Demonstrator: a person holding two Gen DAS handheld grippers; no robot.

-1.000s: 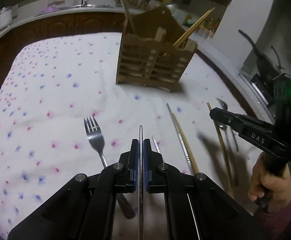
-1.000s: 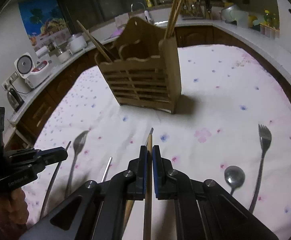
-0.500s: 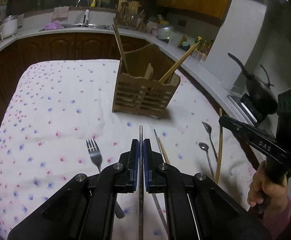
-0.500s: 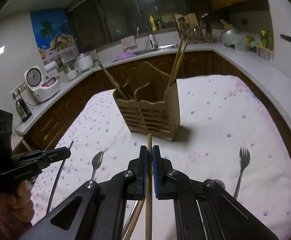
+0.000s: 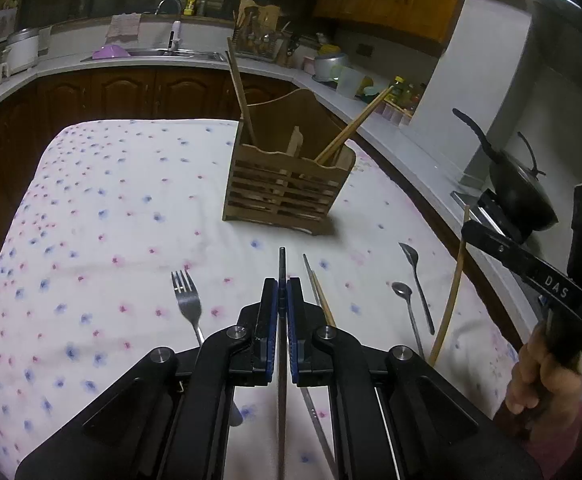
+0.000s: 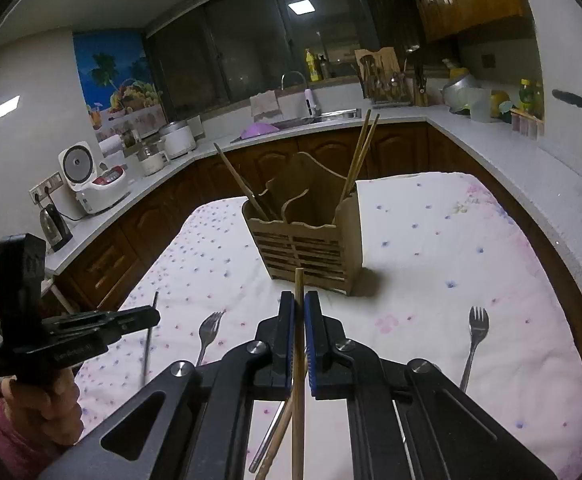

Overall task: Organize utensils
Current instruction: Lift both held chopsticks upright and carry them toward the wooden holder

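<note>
My left gripper [image 5: 281, 285] is shut on a metal chopstick [image 5: 281, 264] and holds it above the cloth. My right gripper [image 6: 299, 298] is shut on a wooden chopstick [image 6: 299, 284], also raised; it shows at the right of the left wrist view [image 5: 451, 284]. The wooden utensil holder [image 5: 287, 192] stands ahead on the flowered cloth [image 5: 111, 208] with wooden chopsticks [image 5: 351, 128] in it. On the cloth lie a fork [image 5: 187, 300], two spoons [image 5: 409, 292], a metal and a wooden chopstick [image 5: 317, 284]. A second fork [image 6: 476, 328] shows in the right wrist view.
A kitchen counter [image 5: 139, 62] with a sink, rice cookers [image 6: 91, 176] and bottles wraps around the table. A black wok [image 5: 519, 188] sits on the stove at the right. The left gripper shows at the left of the right wrist view [image 6: 91, 328].
Both grippers have lifted and pulled back from the holder, each carrying its chopstick. More of the table and kitchen shows now.
</note>
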